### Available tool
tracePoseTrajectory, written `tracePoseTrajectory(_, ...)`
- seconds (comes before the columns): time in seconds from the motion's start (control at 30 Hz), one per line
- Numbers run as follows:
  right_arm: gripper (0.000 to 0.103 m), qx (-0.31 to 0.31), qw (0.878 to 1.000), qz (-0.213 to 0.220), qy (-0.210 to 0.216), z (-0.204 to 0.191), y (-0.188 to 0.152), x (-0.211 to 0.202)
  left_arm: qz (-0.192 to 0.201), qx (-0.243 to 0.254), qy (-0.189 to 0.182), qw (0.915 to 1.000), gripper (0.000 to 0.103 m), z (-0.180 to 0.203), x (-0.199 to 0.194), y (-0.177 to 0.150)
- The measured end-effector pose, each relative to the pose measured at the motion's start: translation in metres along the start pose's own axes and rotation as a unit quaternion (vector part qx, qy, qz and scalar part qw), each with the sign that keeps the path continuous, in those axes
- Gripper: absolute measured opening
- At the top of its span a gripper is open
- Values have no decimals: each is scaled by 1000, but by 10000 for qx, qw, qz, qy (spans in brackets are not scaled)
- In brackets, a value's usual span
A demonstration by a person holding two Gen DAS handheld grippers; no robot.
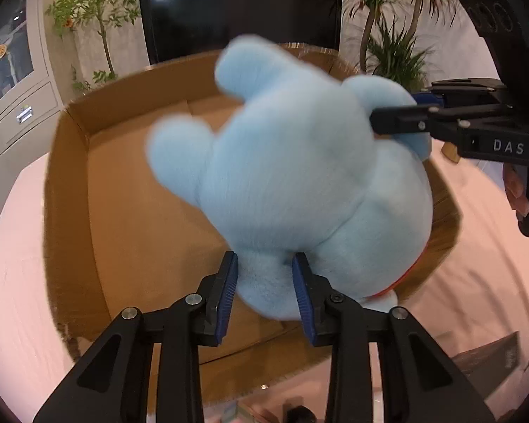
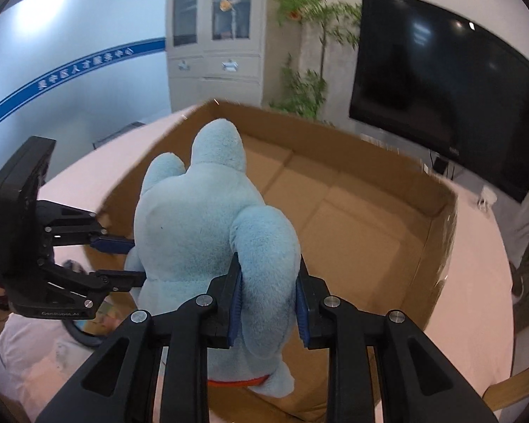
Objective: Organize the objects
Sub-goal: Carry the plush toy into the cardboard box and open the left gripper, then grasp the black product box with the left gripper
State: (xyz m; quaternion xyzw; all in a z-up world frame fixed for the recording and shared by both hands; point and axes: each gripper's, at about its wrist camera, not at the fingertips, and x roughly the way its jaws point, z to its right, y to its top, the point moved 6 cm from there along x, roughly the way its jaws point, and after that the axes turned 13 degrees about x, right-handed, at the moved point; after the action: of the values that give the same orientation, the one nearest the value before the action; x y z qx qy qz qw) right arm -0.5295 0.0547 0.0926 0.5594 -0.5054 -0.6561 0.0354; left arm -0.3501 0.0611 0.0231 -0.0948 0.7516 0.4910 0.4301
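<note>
We have the blue plush toy hanging over the open cardboard box, each limb pinched between the closed-in fingers of our left gripper and right gripper, so uneven release could snag it on the rim.

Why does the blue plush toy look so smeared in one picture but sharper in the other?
Left wrist view: the plush toy is smeared, likely motion blur; the box behind is clearer. Right wrist view: its fur is crisp, while the plant and box rim are streaked. Both views bend straight edges.
</note>
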Motion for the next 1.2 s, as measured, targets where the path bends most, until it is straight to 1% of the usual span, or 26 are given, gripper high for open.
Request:
tracePoseTrajectory(0.03, 24, 46, 10000, -42, 57, 4, -4, 6, 5, 7, -26, 10000, 30, 4, -1, 0)
tracePoseTrajectory(0.07, 24, 75, 10000, 7, -3, 8, -7, 9, 25, 25, -4, 10000, 38, 5, -2, -2)
tracePoseTrajectory(0.1, 29, 97, 9997, 126, -200, 14, -7, 8, 46, 77, 76, 9999, 45, 6, -3, -4)
tracePoseTrajectory(0.13, 30, 132, 9995, 187, -218, 19, -7, 8, 108, 153, 203, 9996, 58, 7, -7, -5)
tracePoseTrajectory(0.17, 30, 255, 9993, 242, -107, 23, -7, 4, 166, 236, 279, 9992, 64, 7, -9, -6)
tracePoseTrajectory(0.23, 31, 484, 9982, 337, 124, 31, -7, -7, 259, 346, 273, 9987, 66, 13, -23, -10)
tracePoseTrajectory(0.27, 35, 524, 9976, 392, 214, 34, -8, -15, 306, 364, 222, 9986, 69, 9, -23, -7)
tracePoseTrajectory(0.3, 37, 527, 9973, 404, 305, 34, -12, -23, 385, 399, 141, 9984, 73, 14, -32, -9)
tracePoseTrajectory(0.33, 41, 517, 9970, 428, 385, 31, -20, -35, 446, 438, 106, 9980, 82, 15, -38, -12)
tracePoseTrajectory(0.37, 44, 493, 9964, 484, 487, 28, -27, -49, 529, 528, 87, 9972, 82, 22, -47, -15)
tracePoseTrajectory(0.4, 46, 451, 9953, 508, 695, 24, -35, -63, 591, 675, 16, 9960, 83, 29, -55, -19)
tracePoseTrajectory(0.43, 52, 420, 9936, 527, 908, 16, -45, -75, 626, 828, -94, 9946, 83, 38, -62, -24)
tracePoseTrajectory(0.47, 62, 367, 9908, 564, 1173, 10, -57, -92, 666, 1011, -215, 9924, 85, 52, -71, -32)
tracePoseTrajectory(0.5, 67, 286, 9879, 588, 1405, 4, -68, -107, 717, 1201, -318, 9897, 86, 64, -78, -37)
tracePoseTrajectory(0.53, 76, 199, 9853, 642, 1573, -4, -82, -123, 743, 1377, -396, 9869, 86, 74, -81, -40)
tracePoseTrajectory(0.57, 86, 102, 9826, 720, 1710, -11, -98, -140, 762, 1606, -486, 9829, 86, 83, -84, -42)
tracePoseTrajectory(0.6, 91, -19, 9801, 784, 1825, -19, -115, -155, 780, 1875, -557, 9776, 87, 97, -89, -46)
tracePoseTrajectory(0.63, 98, -116, 9790, 817, 1862, -27, -128, -163, 779, 2139, -579, 9720, 87, 111, -91, -53)
tracePoseTrajectory(0.67, 101, -245, 9783, 842, 1877, -34, -145, -174, 760, 2349, -568, 9674, 87, 124, -93, -59)
tracePoseTrajectory(0.73, 102, -381, 9781, 765, 1897, -46, -172, -181, 692, 2662, -614, 9595, 87, 144, -89, -65)
tracePoseTrajectory(0.77, 102, -414, 9799, 713, 1816, -49, -186, -182, 655, 2779, -631, 9563, 87, 153, -87, -68)
tracePoseTrajectory(0.87, 102, -402, 9830, 604, 1689, -53, -214, -176, 671, 2936, -818, 9501, 87, 174, -84, -75)
tracePoseTrajectory(0.93, 102, -384, 9843, 534, 1641, -52, -231, -170, 695, 2915, -986, 9489, 87, 180, -80, -78)
tracePoseTrajectory(1.03, 102, -378, 9850, 404, 1635, -55, -245, -156, 692, 2846, -1276, 9476, 87, 186, -74, -82)
tracePoseTrajectory(1.1, 101, -422, 9860, 336, 1578, -57, -249, -147, 669, 2788, -1379, 9480, 87, 184, -67, -82)
tracePoseTrajectory(1.2, 98, -479, 9852, 240, 1628, -61, -253, -137, 666, 2684, -1487, 9494, 87, 179, -58, -82)
